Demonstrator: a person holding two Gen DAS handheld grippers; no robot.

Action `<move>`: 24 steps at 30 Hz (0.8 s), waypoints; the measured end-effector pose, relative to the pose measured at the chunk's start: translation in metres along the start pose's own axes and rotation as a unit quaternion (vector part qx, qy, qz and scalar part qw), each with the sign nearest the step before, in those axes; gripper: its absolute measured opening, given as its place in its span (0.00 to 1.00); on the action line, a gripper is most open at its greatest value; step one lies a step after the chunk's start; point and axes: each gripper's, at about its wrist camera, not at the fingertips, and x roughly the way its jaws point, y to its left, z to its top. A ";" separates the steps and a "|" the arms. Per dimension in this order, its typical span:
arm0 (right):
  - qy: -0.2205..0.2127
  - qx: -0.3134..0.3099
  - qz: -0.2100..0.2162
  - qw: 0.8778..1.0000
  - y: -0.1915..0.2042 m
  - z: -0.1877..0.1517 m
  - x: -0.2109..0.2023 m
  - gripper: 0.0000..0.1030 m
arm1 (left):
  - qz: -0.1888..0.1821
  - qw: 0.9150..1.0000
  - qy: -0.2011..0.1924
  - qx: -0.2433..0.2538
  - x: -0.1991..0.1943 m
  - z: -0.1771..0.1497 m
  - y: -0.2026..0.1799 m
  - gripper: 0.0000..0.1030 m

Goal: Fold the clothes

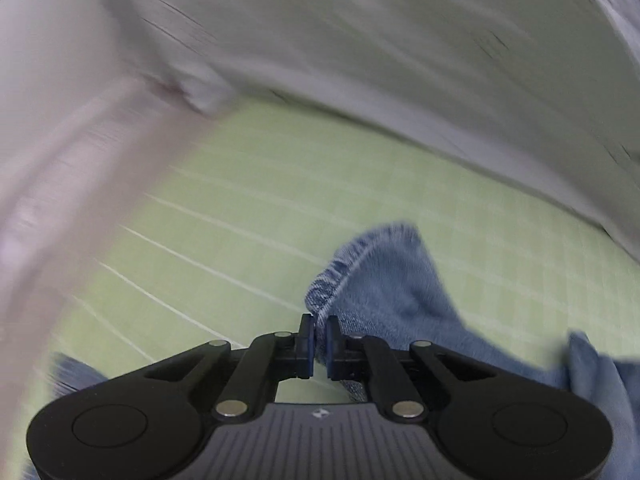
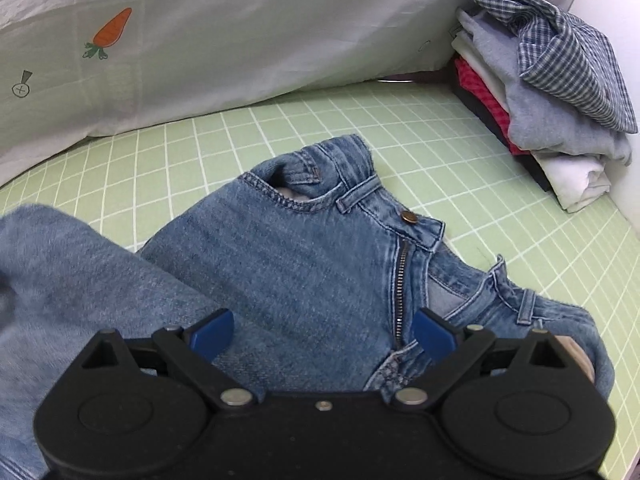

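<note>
Left gripper (image 1: 318, 336) pinches jeans (image 2: 304, 256) hem (seemingly); right gripper (image 2: 322, 334) gapes.

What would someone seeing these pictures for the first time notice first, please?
The blue jeans sprawl unzipped across the green gridded mat, under the open right gripper. The left gripper is shut on a denim hem. A stack of folded clothes sits at the far right, beside a carrot-print sheet.
</note>
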 end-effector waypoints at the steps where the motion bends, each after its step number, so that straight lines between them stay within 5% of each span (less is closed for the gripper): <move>1: -0.001 0.000 0.001 1.000 0.000 0.000 -0.001 0.95 | 0.025 0.999 -0.017 -0.011 -0.005 0.009 0.015 0.06; 4: -0.002 -0.001 0.002 1.000 0.000 -0.003 -0.002 0.95 | 0.104 0.992 -0.054 -0.052 -0.017 0.034 0.065 0.06; 8: 0.003 0.005 0.005 1.000 0.000 -0.007 0.000 0.95 | 0.162 0.981 -0.040 -0.097 -0.015 0.042 0.118 0.14; 10: 0.008 0.013 0.013 1.000 0.000 -0.007 0.002 0.95 | 0.156 0.981 -0.029 -0.109 -0.012 0.035 0.127 0.16; 18: -0.033 0.018 0.030 0.999 0.003 0.025 0.008 0.95 | 0.150 0.981 -0.006 -0.120 -0.021 -0.001 0.120 0.65; 24: -0.011 0.093 0.084 0.992 0.003 0.067 0.053 0.95 | 0.143 0.984 -0.022 -0.101 -0.021 0.000 0.095 0.76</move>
